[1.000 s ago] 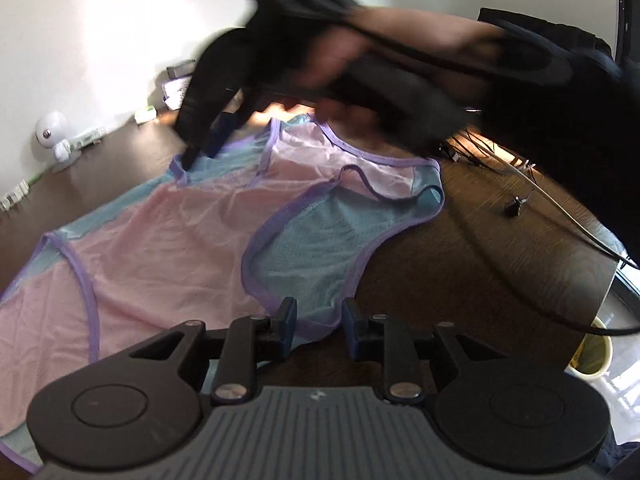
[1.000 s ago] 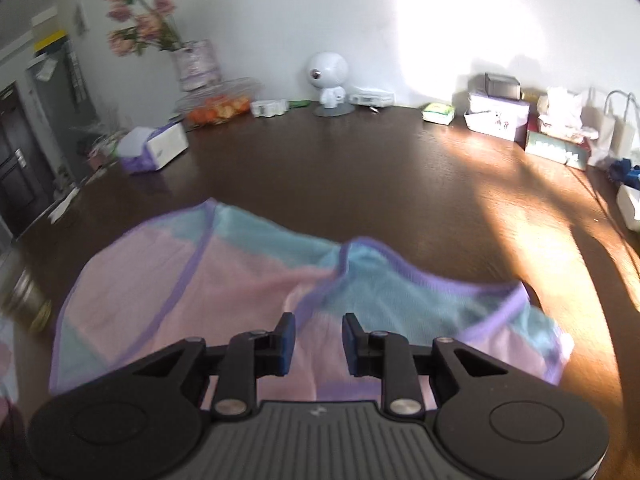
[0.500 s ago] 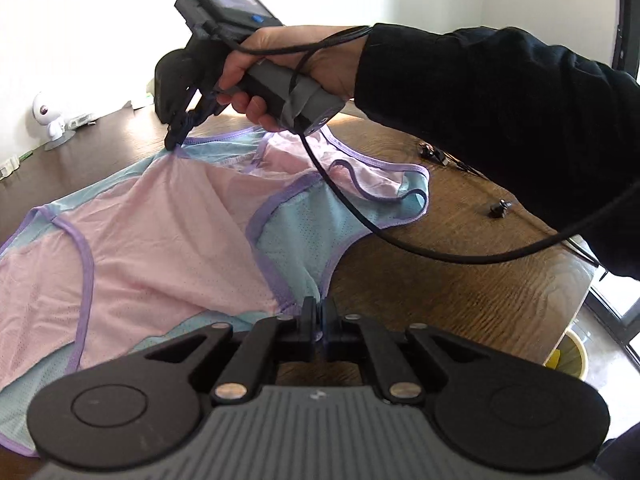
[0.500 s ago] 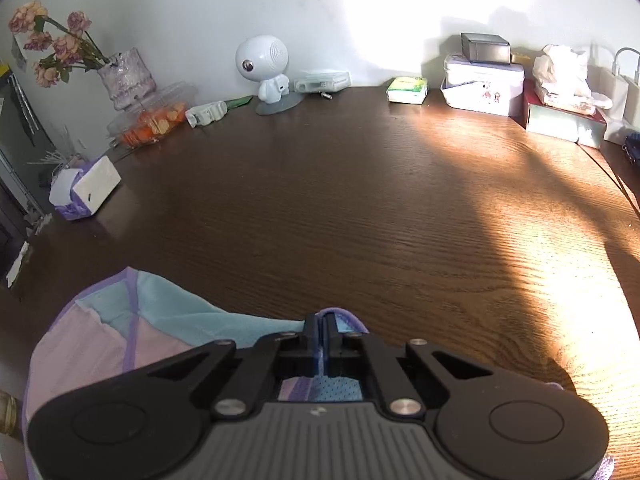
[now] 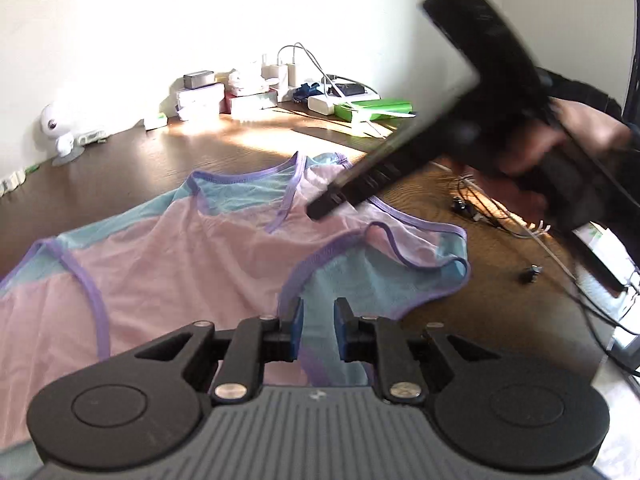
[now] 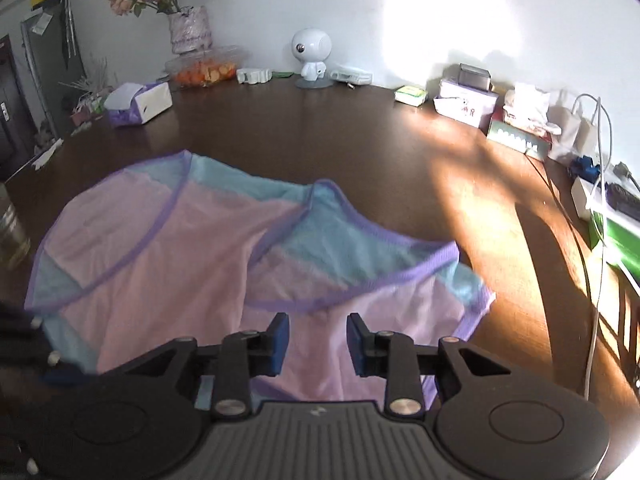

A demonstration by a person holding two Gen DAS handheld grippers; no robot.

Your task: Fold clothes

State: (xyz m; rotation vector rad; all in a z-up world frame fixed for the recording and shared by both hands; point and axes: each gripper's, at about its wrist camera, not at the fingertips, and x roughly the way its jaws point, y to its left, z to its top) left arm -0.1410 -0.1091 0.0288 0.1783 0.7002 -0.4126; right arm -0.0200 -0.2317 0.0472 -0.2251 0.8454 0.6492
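Observation:
A pink and light-blue mesh vest with purple trim [image 5: 168, 264] lies spread on the dark wooden table [image 5: 460, 320]; it also shows in the right wrist view [image 6: 200, 252]. Its top section is folded over, blue side up [image 6: 340, 244]. My left gripper [image 5: 317, 320] is open and empty, just above the vest's blue armhole part. My right gripper [image 6: 314, 340] is open and empty over the pink cloth. In the left wrist view the right gripper is a blurred black shape [image 5: 400, 168] above the vest's far side.
Along the wall stand a white round-headed robot toy [image 6: 311, 56], boxes [image 6: 466, 102], a tissue box [image 6: 138, 104], a fruit bowl [image 6: 204, 70] and a flower vase [image 6: 190, 30]. Chargers and cables [image 5: 500, 216] lie at the table's right end. A metal can [image 6: 12, 232] stands left.
Both grippers were shut on the vest half a second ago; now both are open and have let it go. The right gripper has lifted and pulled back from the far shoulder.

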